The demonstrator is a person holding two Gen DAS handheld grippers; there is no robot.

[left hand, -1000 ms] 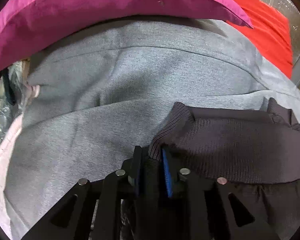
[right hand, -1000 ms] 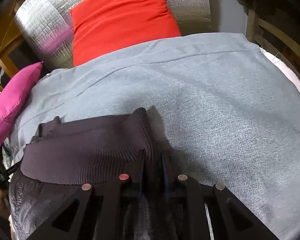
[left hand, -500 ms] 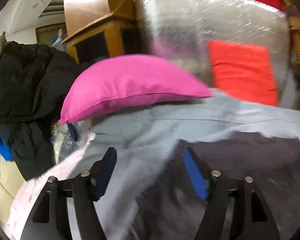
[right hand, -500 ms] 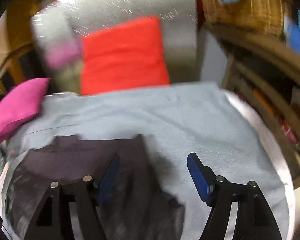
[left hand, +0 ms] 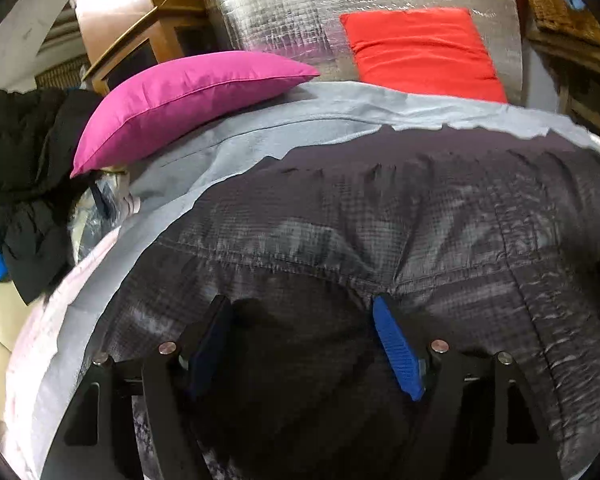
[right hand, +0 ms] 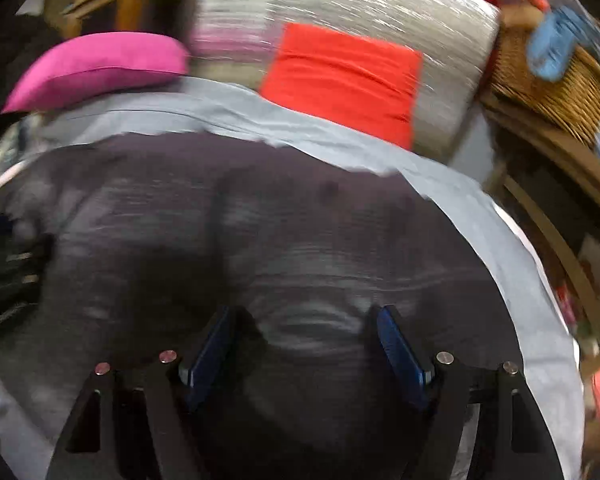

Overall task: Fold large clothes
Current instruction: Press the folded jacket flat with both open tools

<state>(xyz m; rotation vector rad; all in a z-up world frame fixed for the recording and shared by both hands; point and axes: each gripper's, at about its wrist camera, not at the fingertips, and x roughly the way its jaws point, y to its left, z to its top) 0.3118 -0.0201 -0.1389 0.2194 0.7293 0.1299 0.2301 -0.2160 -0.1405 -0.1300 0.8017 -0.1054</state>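
A jacket (left hand: 400, 220) lay spread flat on a sheet (left hand: 228, 152), which showed beyond the jacket's far edge and along its left side. At the sheet's far left corner a pillow (left hand: 180, 96) rested on it. A second cushion (left hand: 420, 52) stood behind the sheet's far edge, to the right of the pillow, leaning against a foil-covered panel (left hand: 300, 8). A wooden cabinet (left hand: 132, 40) stood behind the pillow, left of the panel. A heap of clothes (left hand: 24, 184) lay off the sheet's left side. In the right wrist view, a wicker basket (right hand: 552, 92) sat to the right of the panel, above a wooden frame (right hand: 556, 216) beside the sheet's right edge.
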